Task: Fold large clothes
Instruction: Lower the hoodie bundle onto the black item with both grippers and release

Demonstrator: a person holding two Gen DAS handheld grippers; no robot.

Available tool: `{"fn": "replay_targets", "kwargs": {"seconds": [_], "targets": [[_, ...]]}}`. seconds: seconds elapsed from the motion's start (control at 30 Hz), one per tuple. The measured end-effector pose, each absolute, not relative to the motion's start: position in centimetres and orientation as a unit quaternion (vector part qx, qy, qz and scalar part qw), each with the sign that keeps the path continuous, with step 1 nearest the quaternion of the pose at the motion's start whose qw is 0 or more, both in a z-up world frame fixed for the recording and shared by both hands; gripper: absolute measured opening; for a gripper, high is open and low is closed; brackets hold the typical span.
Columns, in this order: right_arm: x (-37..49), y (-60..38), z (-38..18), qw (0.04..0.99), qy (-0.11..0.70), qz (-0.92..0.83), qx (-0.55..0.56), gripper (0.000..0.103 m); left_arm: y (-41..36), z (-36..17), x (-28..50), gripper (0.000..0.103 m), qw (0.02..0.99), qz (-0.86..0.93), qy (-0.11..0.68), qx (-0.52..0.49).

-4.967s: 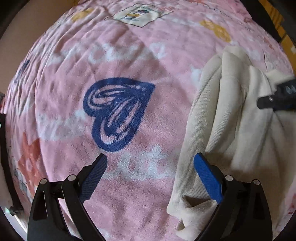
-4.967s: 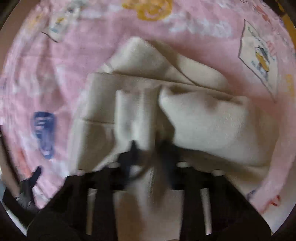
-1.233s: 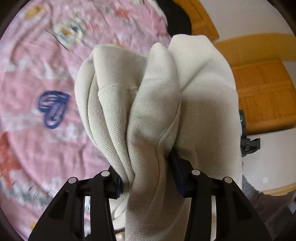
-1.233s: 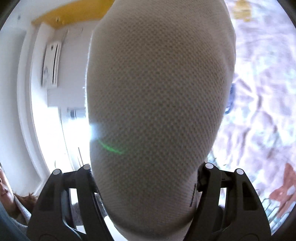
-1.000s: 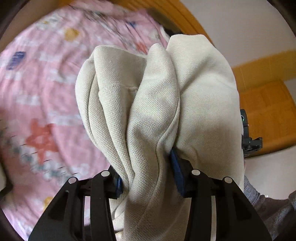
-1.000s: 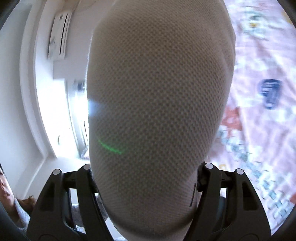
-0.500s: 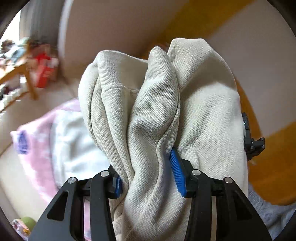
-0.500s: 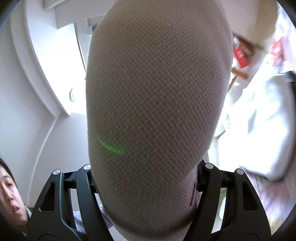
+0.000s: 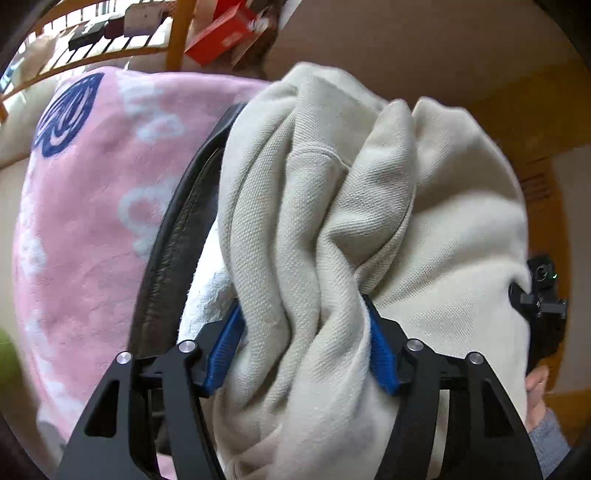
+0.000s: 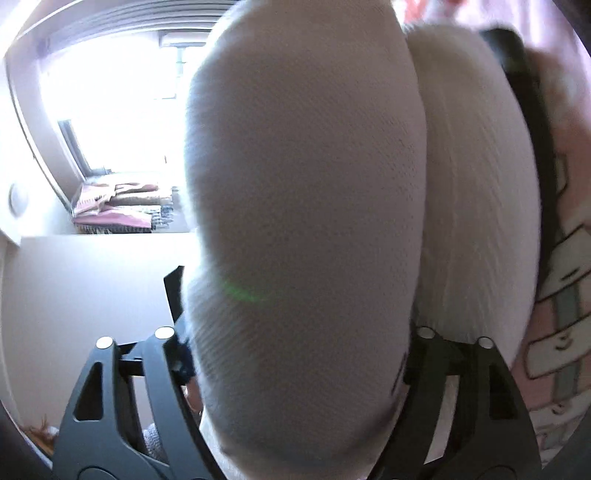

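Two grippers have the same cream garment [image 9: 369, 229] bunched between their fingers.

In the left wrist view, the left gripper [image 9: 303, 347] has thick folds of the knit cloth between its blue pads [image 9: 225, 343]. Its jaws are opening, and the cloth fills the gap and lies against both pads. The bundle billows up and over most of the frame. Beneath it on the left lies a white textured cloth [image 9: 207, 295] on a black leather-like garment [image 9: 173, 236], and beside these a pink blanket [image 9: 85, 206] with a navy heart print [image 9: 62, 118]. A wooden rail [image 9: 110, 55] and a red box [image 9: 221, 33] sit at the top. At the right edge a hand [image 9: 535, 391] in a grey sleeve grips the other tool's black body.

In the right wrist view, the right gripper [image 10: 295, 354] is almost hidden by the garment [image 10: 306, 192], a rounded mass between the fingers (its pads barely show). These jaws are opening too, with cloth between them, whether pressed I cannot tell. A white folded piece [image 10: 480, 192] lies just right of it, then a dark strip and the pink blanket [image 10: 561, 314]. A bright window [image 10: 110, 96] is at left.
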State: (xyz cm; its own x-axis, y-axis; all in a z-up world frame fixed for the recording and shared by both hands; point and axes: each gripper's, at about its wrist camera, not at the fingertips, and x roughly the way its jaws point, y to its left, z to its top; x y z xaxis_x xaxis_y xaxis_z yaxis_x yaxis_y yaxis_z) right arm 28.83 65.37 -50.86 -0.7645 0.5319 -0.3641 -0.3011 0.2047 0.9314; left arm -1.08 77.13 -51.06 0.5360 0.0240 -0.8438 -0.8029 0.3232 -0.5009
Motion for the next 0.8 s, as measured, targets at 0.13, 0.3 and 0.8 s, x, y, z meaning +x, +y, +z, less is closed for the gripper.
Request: {"fn": "replay_targets", "kwargs": {"seconds": [0.13, 0.3, 0.8], "targets": [[32.2, 64.9, -47.4, 0.407, 0.679, 0.608, 0.059, 0.092, 77.9, -48.7, -3.1, 0.064, 0.71, 0.299, 0.401, -0.496], [32.9, 62.0, -38.5, 0.522, 0.597, 0.608, 0.035, 0.093, 77.9, -42.1, -3.6, 0.065, 0.719, 0.333, 0.454, -0.408], [15.4, 61.4, -43.7, 0.573, 0.514, 0.631, -0.096, 0.094, 82.0, -45.2, 12.8, 0.065, 0.713, 0.33, 0.524, -0.329]]}}
